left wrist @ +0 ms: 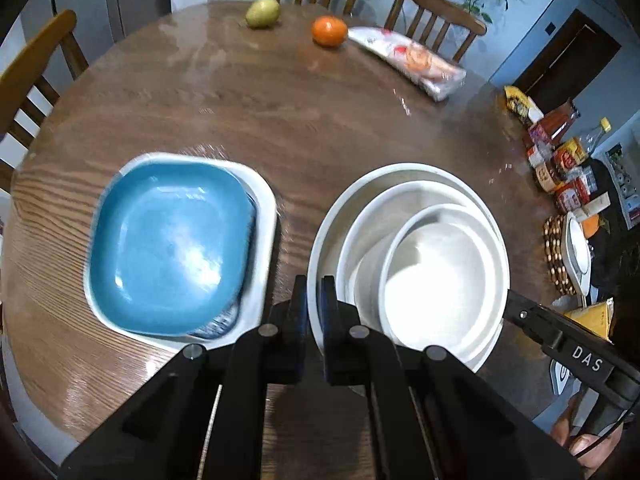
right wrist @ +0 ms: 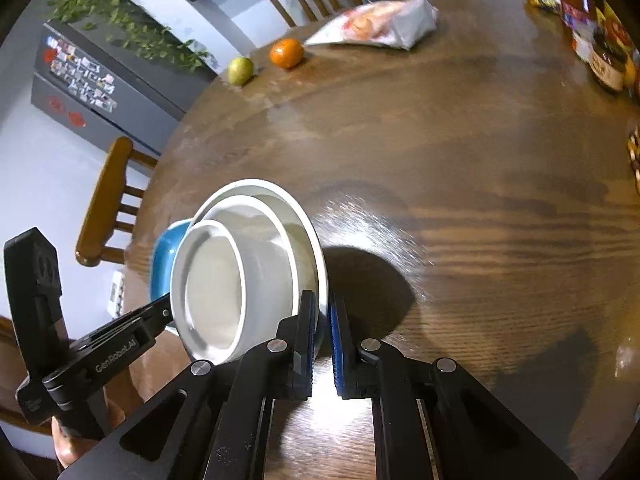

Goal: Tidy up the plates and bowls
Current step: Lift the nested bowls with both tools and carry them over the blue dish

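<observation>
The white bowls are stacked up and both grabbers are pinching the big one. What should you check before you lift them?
1. Left hand-held gripper shut on the big white plate's near rim: ok.
2. Right hand-held gripper shut on the same plate's opposite rim: ok.
3. Middle bowl and small bowl nested inside the plate: ok, though both sit off-centre, toward the right gripper's side.
4. Stack level: not ok; in the right wrist view it looks tilted.
5. Blue square dish clear of the stack: ok, a gap of table shows between them.
6. Whether the plate is already off the table: cannot tell.
</observation>
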The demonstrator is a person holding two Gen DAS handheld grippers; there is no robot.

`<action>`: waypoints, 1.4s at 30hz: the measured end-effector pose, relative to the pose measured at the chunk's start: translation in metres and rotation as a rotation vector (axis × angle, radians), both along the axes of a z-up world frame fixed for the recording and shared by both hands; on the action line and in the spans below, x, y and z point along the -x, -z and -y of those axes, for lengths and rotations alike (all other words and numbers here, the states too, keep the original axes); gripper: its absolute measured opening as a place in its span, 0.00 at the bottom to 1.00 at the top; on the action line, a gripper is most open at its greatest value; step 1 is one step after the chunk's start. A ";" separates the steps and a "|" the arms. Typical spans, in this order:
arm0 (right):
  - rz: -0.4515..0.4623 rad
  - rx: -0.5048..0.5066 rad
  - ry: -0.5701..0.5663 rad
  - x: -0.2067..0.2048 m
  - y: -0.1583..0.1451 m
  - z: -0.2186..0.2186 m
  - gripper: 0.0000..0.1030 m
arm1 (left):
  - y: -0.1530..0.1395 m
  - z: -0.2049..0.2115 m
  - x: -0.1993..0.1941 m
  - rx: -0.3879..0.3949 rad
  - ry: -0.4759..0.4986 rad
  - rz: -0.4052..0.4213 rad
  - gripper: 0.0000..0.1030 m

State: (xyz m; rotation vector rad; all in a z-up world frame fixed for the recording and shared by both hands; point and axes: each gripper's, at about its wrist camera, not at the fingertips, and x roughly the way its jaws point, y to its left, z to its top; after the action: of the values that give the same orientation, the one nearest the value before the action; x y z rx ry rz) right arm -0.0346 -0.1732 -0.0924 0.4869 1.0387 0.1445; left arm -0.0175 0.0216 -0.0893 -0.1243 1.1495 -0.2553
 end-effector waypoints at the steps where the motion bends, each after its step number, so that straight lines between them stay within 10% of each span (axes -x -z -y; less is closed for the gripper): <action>1: 0.009 0.000 -0.008 -0.002 -0.004 -0.004 0.10 | -0.004 -0.004 0.000 0.000 -0.007 0.013 0.01; 20: -0.026 -0.012 -0.249 -0.080 -0.008 -0.136 0.10 | -0.012 -0.133 -0.017 -0.068 -0.240 0.008 0.01; 42: -0.141 0.029 -0.220 -0.115 0.018 -0.148 0.10 | 0.011 -0.140 -0.055 -0.107 -0.204 -0.061 0.03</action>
State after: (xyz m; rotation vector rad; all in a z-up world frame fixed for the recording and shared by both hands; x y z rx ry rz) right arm 0.0808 -0.0255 -0.1107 0.3592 1.2301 0.2935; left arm 0.0379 0.1611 -0.1004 -0.1542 1.1991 -0.0092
